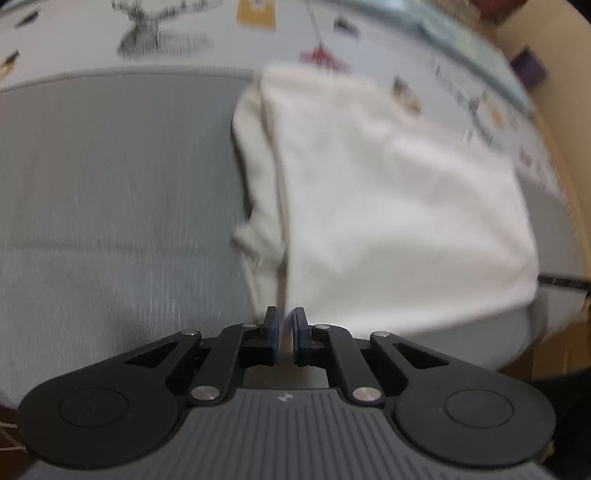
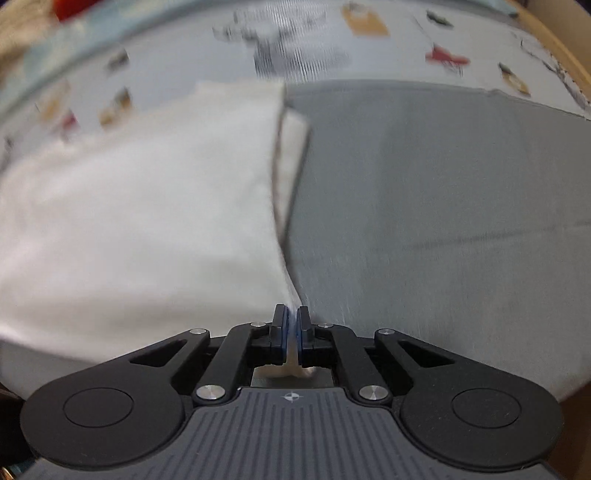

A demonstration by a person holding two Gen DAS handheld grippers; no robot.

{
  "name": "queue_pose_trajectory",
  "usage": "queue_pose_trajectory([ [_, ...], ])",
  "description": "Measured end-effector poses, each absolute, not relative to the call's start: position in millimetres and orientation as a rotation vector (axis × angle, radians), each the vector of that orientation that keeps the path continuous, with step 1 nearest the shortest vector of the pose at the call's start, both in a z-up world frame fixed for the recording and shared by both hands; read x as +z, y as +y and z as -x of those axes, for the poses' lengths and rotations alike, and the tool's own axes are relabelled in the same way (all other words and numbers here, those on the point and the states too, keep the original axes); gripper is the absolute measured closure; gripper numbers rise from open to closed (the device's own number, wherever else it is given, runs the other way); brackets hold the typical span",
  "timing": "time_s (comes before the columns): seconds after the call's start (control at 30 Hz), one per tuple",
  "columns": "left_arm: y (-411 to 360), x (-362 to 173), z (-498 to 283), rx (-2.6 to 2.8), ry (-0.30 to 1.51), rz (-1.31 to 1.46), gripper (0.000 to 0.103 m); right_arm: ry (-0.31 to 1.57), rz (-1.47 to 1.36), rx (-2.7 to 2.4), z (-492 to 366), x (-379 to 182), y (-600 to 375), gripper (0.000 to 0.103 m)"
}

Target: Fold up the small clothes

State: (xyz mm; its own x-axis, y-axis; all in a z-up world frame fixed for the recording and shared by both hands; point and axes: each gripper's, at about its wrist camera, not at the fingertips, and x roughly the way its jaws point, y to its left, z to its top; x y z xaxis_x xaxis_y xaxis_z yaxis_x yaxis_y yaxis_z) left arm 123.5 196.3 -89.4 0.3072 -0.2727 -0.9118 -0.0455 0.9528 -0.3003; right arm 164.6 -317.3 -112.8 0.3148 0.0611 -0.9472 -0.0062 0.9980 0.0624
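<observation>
A white garment (image 1: 388, 206) lies partly folded on a grey mat (image 1: 110, 203), with a sleeve or side flap tucked along its left edge. My left gripper (image 1: 285, 328) is shut on the garment's near left corner. In the right wrist view the same garment (image 2: 140, 221) fills the left half, on the grey mat (image 2: 443, 221). My right gripper (image 2: 292, 328) is shut on the garment's near right corner, and white cloth shows between and behind its pads. Both views are blurred by motion.
The mat lies on a pale sheet with small printed pictures (image 1: 184, 33). A wooden edge (image 1: 569, 155) runs along the right in the left wrist view. The sheet (image 2: 406, 40) runs beyond the mat in the right wrist view.
</observation>
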Motion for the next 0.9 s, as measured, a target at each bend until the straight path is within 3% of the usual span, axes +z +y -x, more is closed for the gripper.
queue_pose_trajectory([
  [0.13, 187, -92, -129, -0.206, 1.261, 0.308, 0.094, 1.177, -0.046, 0.064, -163, -104, -314, 0.098],
  [0.23, 177, -120, -130, -0.133, 1.415, 0.177, 0.092, 1.299, 0.034, 0.029, -166, -128, -316, 0.097],
  [0.3, 183, -113, -132, -0.123, 1.382, 0.214, 0.089, 1.286, 0.08, 0.022, -166, -126, -315, 0.097],
  [0.37, 197, -96, -134, -0.118, 1.279, 0.304, 0.081, 1.216, 0.065, 0.018, -166, -109, -318, 0.097],
  [0.43, 214, -84, -136, -0.096, 1.184, 0.413, 0.061, 1.083, 0.032, -0.006, -163, -83, -326, 0.089],
  [0.47, 218, -80, -138, -0.07, 1.158, 0.444, 0.058, 1.01, 0.012, -0.018, -159, -69, -331, 0.086],
  [0.53, 227, -80, -144, -0.026, 1.139, 0.489, 0.058, 0.879, -0.018, -0.019, -151, -48, -342, 0.076],
  [0.63, 232, -87, -159, -0.03, 1.147, 0.543, 0.054, 0.759, -0.044, -0.042, -130, -39, -354, 0.074],
  [0.73, 227, -95, -172, -0.045, 1.166, 0.537, 0.048, 0.771, -0.183, -0.076, -125, -41, -367, 0.074],
  [0.9, 215, -117, -202, -0.016, 1.236, 0.506, 0.048, 0.8, -0.246, -0.076, -129, -53, -363, 0.074],
])
